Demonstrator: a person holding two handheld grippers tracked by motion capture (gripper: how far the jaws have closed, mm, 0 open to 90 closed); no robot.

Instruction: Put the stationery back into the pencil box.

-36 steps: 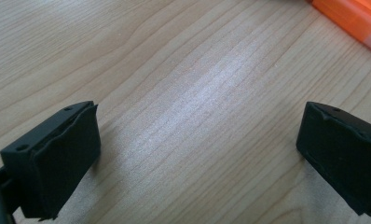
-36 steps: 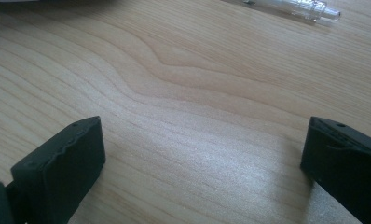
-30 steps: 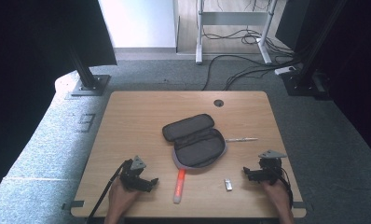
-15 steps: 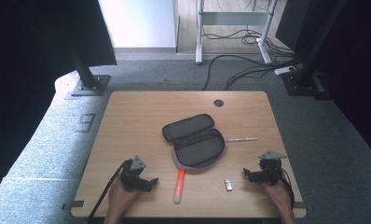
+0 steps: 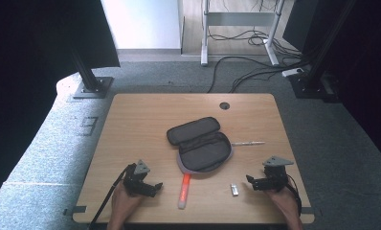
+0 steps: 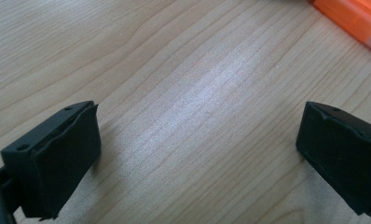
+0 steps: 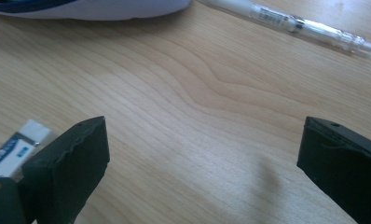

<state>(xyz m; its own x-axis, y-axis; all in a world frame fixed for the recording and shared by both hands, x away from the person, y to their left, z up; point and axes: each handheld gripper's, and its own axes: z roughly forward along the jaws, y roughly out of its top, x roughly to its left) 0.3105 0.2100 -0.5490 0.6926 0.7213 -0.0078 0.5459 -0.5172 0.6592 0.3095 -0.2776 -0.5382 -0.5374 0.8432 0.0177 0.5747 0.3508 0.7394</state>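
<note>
left gripper [image 5: 152,184]: jaws wide, empty, left of orange marker [image 5: 184,190] | right gripper [image 5: 252,181]: jaws wide, empty, right of eraser [image 5: 234,189] | marker, eraser, pen [image 5: 248,143] around open pencil case [image 5: 200,145] on table [image 5: 131,120] | marker likely light, stiff, slick: grip mid-barrel

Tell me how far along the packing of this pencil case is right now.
Done: the pencil case lies unzipped and open mid-table. In hand: nothing; the left gripper and right gripper both rest open near the table's front edge. Left: the orange marker, the eraser and the pen all lie outside the case, so packing apparently hasn't begun.
</note>
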